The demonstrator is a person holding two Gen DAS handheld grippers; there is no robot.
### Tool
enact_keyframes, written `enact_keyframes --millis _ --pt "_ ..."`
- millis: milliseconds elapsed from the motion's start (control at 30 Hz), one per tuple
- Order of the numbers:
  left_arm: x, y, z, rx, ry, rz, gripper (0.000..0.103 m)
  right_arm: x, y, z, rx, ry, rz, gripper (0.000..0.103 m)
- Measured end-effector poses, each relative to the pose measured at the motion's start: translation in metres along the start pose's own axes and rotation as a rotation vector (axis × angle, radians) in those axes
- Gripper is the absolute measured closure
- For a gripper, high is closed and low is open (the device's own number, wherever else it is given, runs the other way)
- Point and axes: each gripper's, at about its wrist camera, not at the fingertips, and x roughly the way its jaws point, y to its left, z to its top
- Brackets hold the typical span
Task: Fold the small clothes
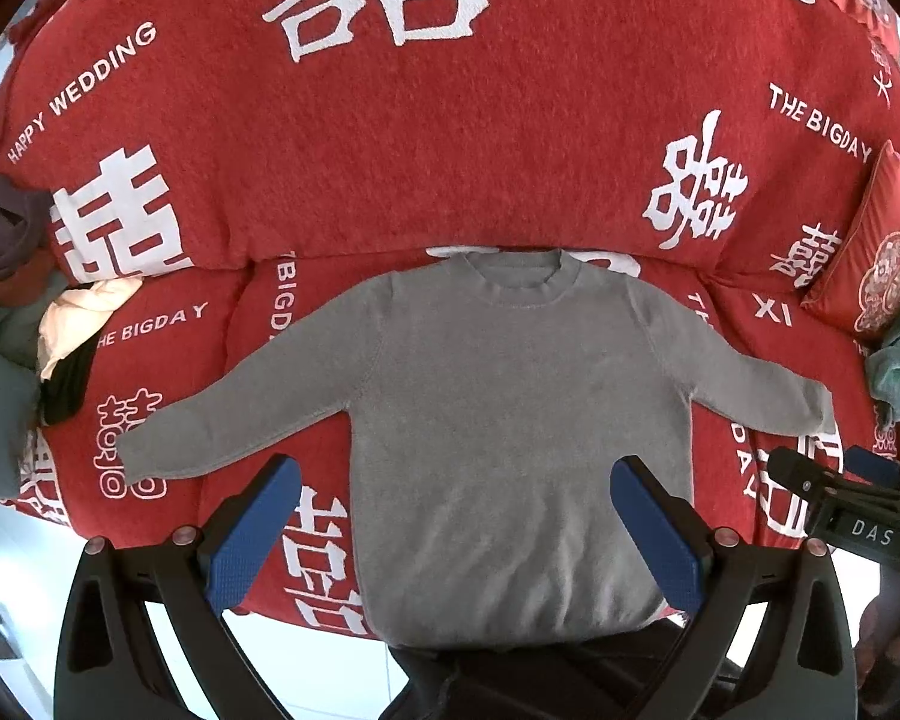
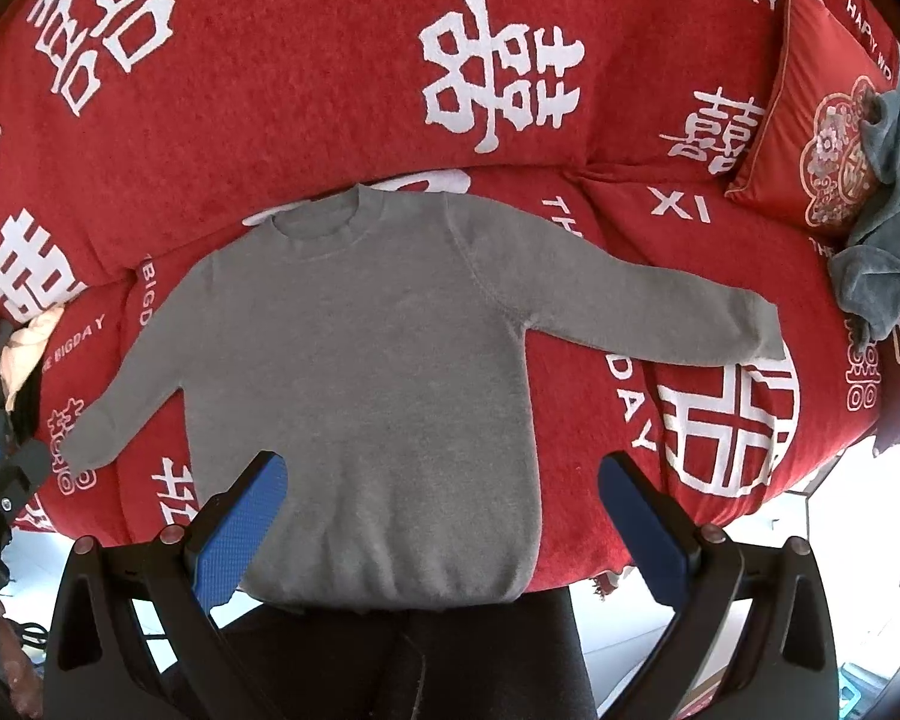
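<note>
Left wrist view shows the grey sweater (image 1: 510, 438) spread flat, front up, on the red sofa cover (image 1: 450, 138), collar toward the backrest and both sleeves angled outward; the left gripper (image 1: 456, 534) hovers over its lower half, fingers wide and empty; in the right wrist view the right gripper (image 2: 441, 525) hangs likewise, fingers spread with nothing between them; folding seems not yet begun; the next move probably calls for pinching a sleeve cuff and carrying it across the chest.
</note>
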Motion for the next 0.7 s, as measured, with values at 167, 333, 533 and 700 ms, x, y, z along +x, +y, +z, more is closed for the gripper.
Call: enact_keyframes --millis 167,333,533,700 --pt "0.0011 -0.0039 0.0014 0.008 -0.002 -0.001 0.0 0.0 0.0012 0.0001 0.005 0.02 -0.01 0.0" --pt "0.0018 -0.0046 0.0011 0.002 -0.001 0.0 0.0 -0.0016 0.0013 0.0016 0.01 -0.008 -0.025 0.0" --pt "0.0057 -0.0001 0.0029 -0.006 -0.005 0.008 0.0 -0.0033 0.0009 0.0035 0.0 -0.001 -0.025 0.0" --pt "0.0087 0.0051 0.0039 -0.021 0.002 0.014 0.0 -0.0052 0.001 0.0057 -0.007 0.004 0.01 0.0"
